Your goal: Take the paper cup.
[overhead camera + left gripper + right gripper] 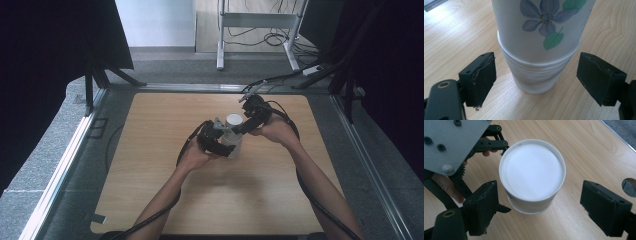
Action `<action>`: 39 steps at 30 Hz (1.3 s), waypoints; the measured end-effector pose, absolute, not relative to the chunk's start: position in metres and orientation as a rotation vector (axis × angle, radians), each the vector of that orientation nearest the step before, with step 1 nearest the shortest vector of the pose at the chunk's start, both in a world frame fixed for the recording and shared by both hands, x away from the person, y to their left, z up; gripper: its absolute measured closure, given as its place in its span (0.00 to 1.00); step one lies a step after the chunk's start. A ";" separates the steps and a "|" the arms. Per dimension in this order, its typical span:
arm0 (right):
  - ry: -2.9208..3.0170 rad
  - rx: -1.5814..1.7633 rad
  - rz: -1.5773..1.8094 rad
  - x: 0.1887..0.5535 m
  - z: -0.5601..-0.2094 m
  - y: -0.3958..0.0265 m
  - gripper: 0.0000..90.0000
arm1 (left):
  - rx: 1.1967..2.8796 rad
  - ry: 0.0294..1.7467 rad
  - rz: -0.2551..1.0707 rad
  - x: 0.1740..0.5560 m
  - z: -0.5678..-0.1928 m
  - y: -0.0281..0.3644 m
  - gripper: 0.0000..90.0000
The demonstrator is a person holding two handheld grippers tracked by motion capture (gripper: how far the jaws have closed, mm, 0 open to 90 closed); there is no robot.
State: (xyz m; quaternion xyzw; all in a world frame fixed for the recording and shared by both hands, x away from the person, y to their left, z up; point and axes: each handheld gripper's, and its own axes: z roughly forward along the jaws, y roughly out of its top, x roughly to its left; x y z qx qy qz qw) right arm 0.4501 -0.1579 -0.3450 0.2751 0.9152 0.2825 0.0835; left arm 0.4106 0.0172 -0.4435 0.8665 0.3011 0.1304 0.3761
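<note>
Between left tongs (pixel 536 77), cup stack (pixel 541 50), top cut off

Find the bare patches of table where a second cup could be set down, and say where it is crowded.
Free: the table left of the left gripper, and the wide near strip between the forearms. Crowded: the middle, where both grippers, the right gripper included, flank the stacked paper cups.

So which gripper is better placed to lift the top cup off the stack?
Probably the right gripper: it looks down on the top cup, jaws open either side of its rim. The left gripper sits low, jaws open around the lower cups, better suited to steadying them.
</note>
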 end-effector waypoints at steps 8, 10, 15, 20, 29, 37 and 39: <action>2.750 0.805 0.820 0.457 -0.337 -0.150 0.22 | 2.193 0.770 0.338 0.411 -0.444 0.017 0.24; 2.756 0.803 0.819 0.457 -0.336 -0.149 0.23 | 2.192 0.768 0.339 0.410 -0.444 0.017 0.26; 2.769 0.792 0.797 0.461 -0.331 -0.144 0.26 | 2.192 0.766 0.345 0.409 -0.444 0.016 0.27; 2.802 0.785 0.766 0.463 -0.327 -0.139 0.32 | 2.193 0.764 0.350 0.409 -0.443 0.016 0.28; 2.840 0.768 0.716 0.465 -0.323 -0.135 0.41 | 2.197 0.762 0.351 0.408 -0.443 0.016 0.30; 2.847 0.767 0.703 0.465 -0.318 -0.134 0.41 | 2.204 0.759 0.352 0.408 -0.444 0.016 0.29; 2.844 0.763 0.701 0.465 -0.315 -0.134 0.41 | 2.208 0.759 0.356 0.409 -0.445 0.016 0.29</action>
